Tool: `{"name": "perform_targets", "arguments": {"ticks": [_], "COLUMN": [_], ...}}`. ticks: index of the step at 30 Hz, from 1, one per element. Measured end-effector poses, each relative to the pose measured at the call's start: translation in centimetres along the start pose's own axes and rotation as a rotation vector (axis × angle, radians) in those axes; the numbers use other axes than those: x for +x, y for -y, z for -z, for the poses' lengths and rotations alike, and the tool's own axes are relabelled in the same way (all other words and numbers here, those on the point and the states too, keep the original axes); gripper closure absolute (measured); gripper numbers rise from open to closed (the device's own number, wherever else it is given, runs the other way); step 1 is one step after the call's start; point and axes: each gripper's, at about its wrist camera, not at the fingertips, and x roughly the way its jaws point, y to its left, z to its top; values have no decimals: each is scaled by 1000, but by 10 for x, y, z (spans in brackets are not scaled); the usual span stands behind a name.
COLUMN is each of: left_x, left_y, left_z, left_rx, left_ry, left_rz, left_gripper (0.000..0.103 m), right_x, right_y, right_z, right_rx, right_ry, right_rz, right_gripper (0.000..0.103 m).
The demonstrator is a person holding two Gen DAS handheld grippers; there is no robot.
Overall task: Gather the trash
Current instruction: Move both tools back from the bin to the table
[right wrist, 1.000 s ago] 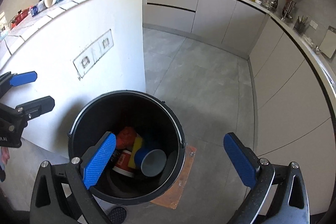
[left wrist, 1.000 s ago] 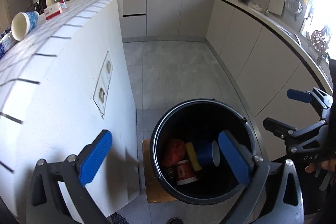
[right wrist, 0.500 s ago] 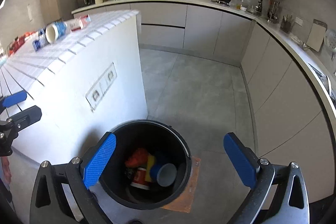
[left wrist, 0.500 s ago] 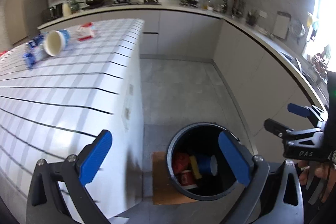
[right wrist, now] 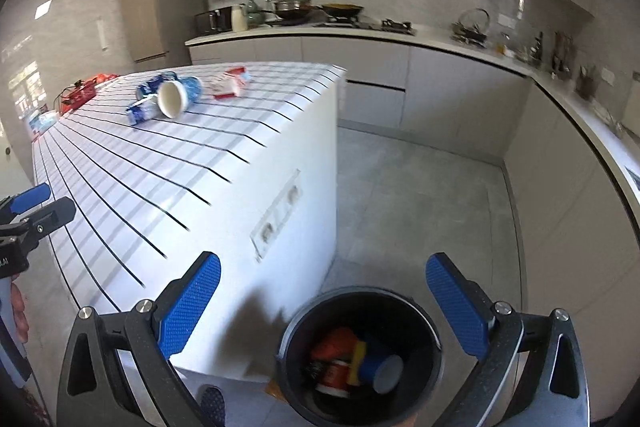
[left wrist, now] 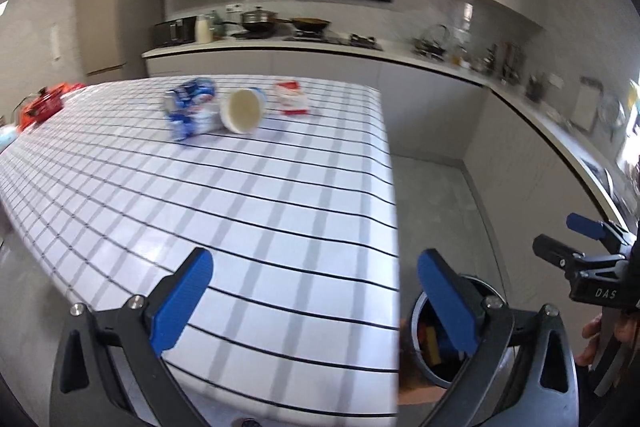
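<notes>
Lying on the island: a paper cup (left wrist: pixel 243 110) tipped on its side, open mouth toward the cameras, at the far end of the checked tabletop (left wrist: pixel 260 211).
Beside the cup: a blue-and-white wrapper (left wrist: pixel 189 109) touching it on one side, a red-and-white packet (left wrist: pixel 292 98) just beside it on the other.
Trash bin (right wrist: pixel 362 355): black, round, on the floor at the foot of the island; it holds a blue cup (right wrist: pixel 380 367), a red cup and something yellow (blurred).
Left gripper (left wrist: pixel 316 301): above the near edge of the tabletop, jaws spread wide, nothing between them.
Right gripper (right wrist: pixel 328 303): above the bin, jaws wide apart and empty.
Far edge: red items (left wrist: pixel 44 103) on the island's far corner, too blurred to name.
Background: kitchen counter (right wrist: pixel 360 33) with pans.
</notes>
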Motion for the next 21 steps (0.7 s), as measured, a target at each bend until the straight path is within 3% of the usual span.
{"name": "perform_targets", "arguments": {"ticks": [9,21], "left_x": [9,77], "left_y": [-73,-159], "left_z": [-18,-68], "left_rx": [-57,-23], "left_ry": [27,13], "left_rz": [-50,-14], "left_gripper": [1,9], "right_x": [30,97], "right_y": [-68,-149], "right_z": [-45,-123], "right_rx": [-28,-24], "right_ry": [-26,0], "right_rz": [-33,-50], "right_gripper": [0,0]}}
